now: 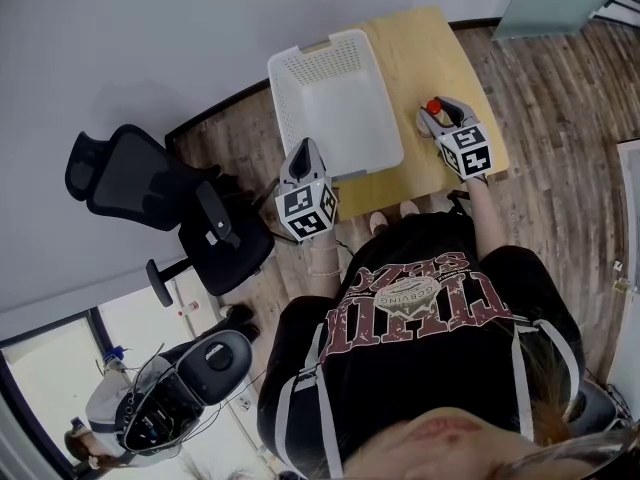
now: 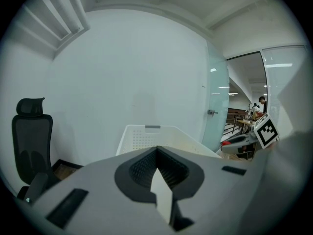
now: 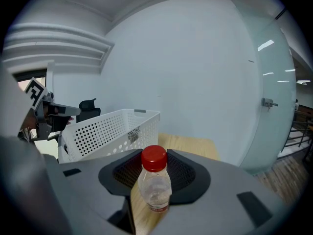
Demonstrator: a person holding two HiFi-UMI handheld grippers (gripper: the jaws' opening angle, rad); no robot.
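My right gripper (image 3: 155, 173) is clamped on the small clear plastic bottle (image 3: 155, 190), pads on its body just below the red cap (image 3: 154, 158). It's upright at the table's (image 1: 425, 53) near right corner. It looks empty, so light, thin-walled and slippery; mid-body, gently, is the hold. My left gripper (image 2: 157, 175), jaws together and empty, hangs off the table's left edge by the white perforated basket (image 1: 335, 108).

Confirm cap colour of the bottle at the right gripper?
Red cap on the clear bottle; clearest in the right gripper view.
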